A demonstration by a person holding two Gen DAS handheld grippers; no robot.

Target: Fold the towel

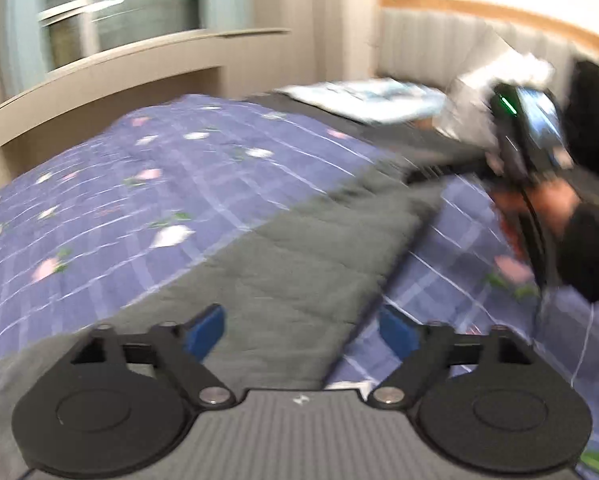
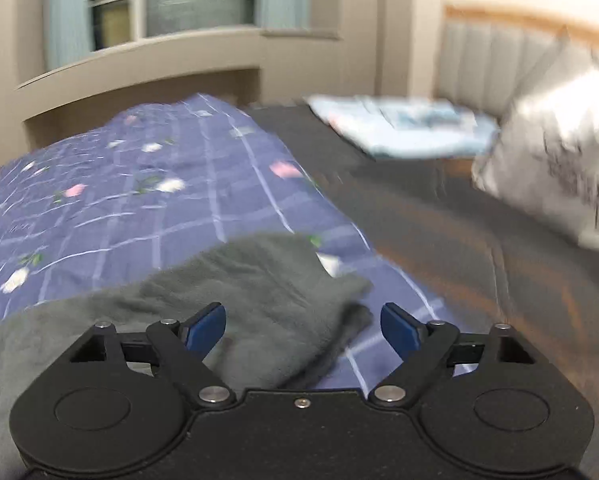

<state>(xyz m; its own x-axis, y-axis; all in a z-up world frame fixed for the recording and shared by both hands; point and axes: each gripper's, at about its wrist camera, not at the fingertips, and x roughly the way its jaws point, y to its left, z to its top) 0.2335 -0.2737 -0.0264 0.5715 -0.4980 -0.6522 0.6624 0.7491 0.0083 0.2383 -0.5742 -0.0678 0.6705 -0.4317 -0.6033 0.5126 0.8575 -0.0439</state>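
The grey towel (image 1: 299, 248) lay spread across a blue checked floral quilt (image 1: 119, 184) on the bed, running as a long band away from the left gripper (image 1: 301, 330) toward the right gripper (image 1: 527, 136), which a hand (image 1: 547, 204) in a dark sleeve carried at the far end. In the right wrist view a rumpled corner of the towel (image 2: 259, 300) sat just ahead of the right gripper (image 2: 303, 330). Both tools stood with their blue pads (image 2: 205, 326) spread wide and nothing between them; whether either touched the cloth could not be told through the motion blur. The towel appeared soft, light and limp, with a fleecy nap unlikely to slip; it would probably sag and bunch unless lifted at two points together. The corners, or the short edge near each tool, looked the best places to pinch. Beyond lay a dark sheet (image 2: 459, 232), a folded pale blue cloth (image 2: 403, 128), a white pillow (image 2: 551, 148) and a padded headboard (image 2: 483, 64).
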